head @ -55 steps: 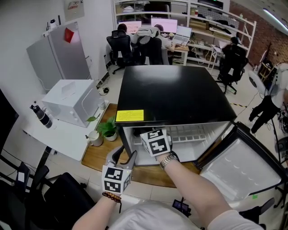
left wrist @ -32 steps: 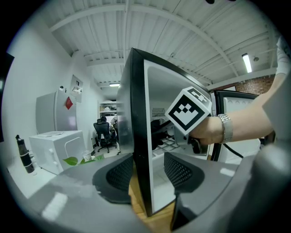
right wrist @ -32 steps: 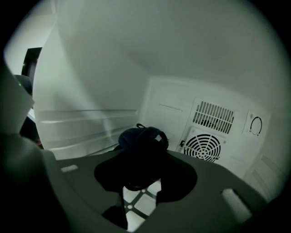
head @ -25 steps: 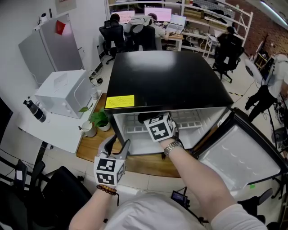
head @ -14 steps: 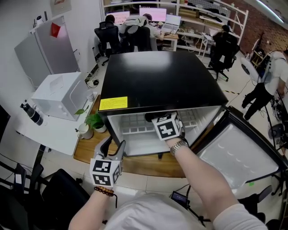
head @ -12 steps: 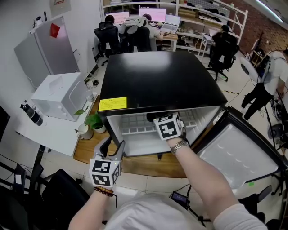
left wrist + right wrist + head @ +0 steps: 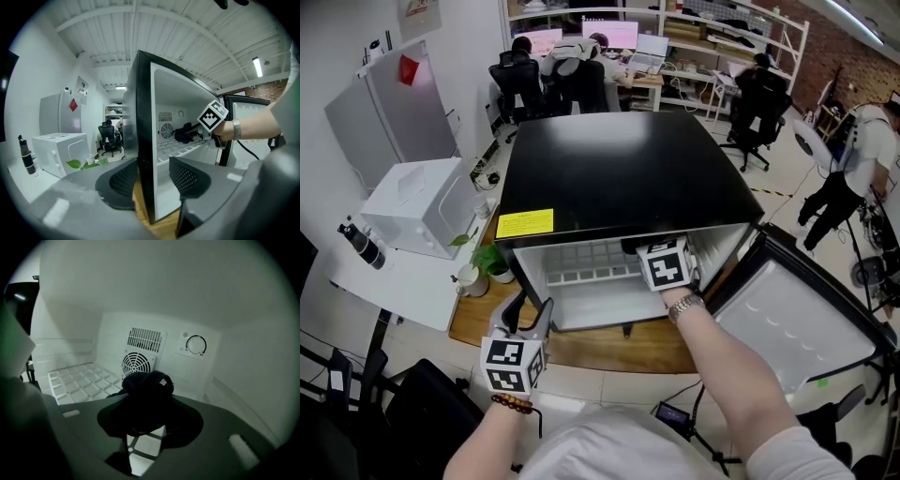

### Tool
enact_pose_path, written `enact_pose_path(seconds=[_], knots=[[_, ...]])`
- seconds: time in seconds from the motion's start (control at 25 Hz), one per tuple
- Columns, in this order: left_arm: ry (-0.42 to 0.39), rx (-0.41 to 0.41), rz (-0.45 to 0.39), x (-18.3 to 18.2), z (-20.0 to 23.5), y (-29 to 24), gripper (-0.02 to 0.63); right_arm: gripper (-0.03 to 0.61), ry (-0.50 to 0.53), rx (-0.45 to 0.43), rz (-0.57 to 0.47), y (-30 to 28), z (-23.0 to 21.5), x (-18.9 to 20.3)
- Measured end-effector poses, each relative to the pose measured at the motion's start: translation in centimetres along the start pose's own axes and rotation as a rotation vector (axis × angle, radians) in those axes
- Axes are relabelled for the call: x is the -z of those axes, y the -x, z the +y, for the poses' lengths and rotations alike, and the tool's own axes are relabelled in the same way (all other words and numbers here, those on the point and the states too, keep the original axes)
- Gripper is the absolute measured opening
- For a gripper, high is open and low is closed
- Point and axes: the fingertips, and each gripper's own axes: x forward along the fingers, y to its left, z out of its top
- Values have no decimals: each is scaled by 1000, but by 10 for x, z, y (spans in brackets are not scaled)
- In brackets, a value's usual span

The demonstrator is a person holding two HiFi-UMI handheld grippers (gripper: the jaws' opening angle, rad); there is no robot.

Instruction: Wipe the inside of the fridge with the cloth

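Room: open workshop, desks and seated people behind; a black fridge [image 7: 619,178] on a wooden board, its door swung open to the right.
Right tongs [image 7: 145,414]: inside the fridge, closed on the bunched dark cloth [image 7: 144,386], above the wire shelf [image 7: 77,380].
Left tongs [image 7: 150,180]: jaws apart, holding nothing, at the fridge's left front edge.
Risk: the wad could snag the fan grille [image 7: 137,364] or nudge the dial [image 7: 195,345]. Hard pressing might drag it from the pads.

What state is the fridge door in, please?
Open: the fridge door stands swung wide at right, exposing the white shelf where the right hand-held gripper holds the cloth.
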Motion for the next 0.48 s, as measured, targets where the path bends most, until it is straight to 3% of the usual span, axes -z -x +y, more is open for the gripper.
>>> enact_pose_path(seconds=[0.48], knots=[[1, -3, -4, 0, 0, 0, 213, 147, -43, 83, 17, 11, -36, 13]])
